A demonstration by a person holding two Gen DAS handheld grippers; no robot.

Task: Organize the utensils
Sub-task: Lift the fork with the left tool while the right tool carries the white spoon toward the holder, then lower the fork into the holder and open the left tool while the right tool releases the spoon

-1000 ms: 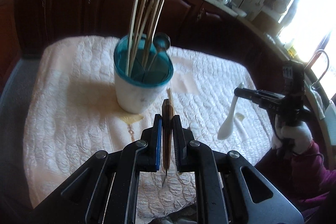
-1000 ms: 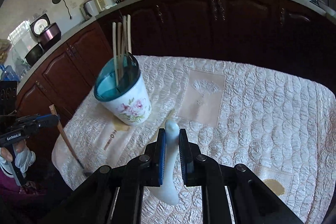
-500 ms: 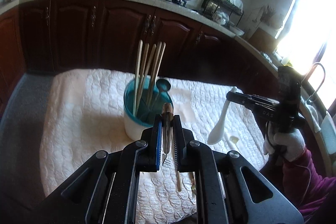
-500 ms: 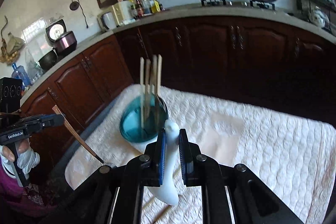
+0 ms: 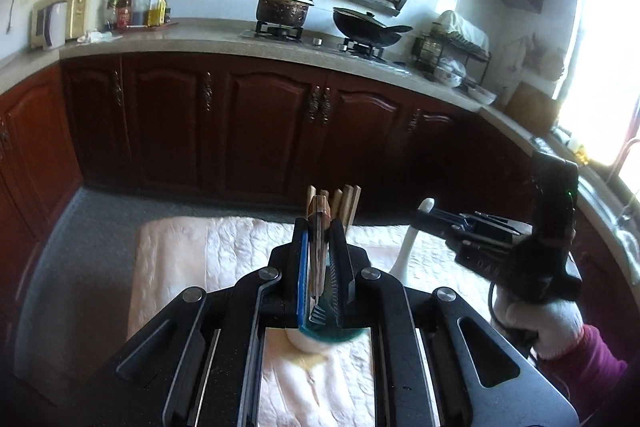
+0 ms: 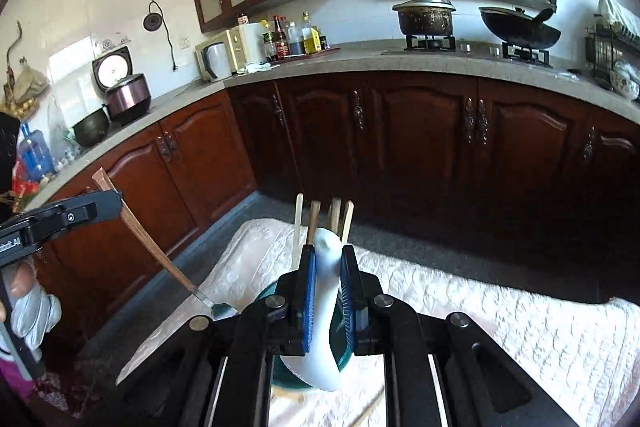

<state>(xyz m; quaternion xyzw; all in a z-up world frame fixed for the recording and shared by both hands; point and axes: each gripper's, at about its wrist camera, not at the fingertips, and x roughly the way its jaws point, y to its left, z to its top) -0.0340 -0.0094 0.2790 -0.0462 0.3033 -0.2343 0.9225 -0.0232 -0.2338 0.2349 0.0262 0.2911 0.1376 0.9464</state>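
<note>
We see the left gripper clamping a wooden-handled fork, the right gripper pinching a glossy white spoon.

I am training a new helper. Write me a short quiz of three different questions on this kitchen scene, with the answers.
1. True or false: the left gripper is empty.
2. What does the right gripper hold? A) white spoon B) chopsticks C) knife
3. Fill in: the chopsticks stand in the teal-rimmed ____.

Key
1. False: its fingers are shut on a wooden-handled fork.
2. A: the white spoon.
3. cup, on the white quilted cloth.
</note>
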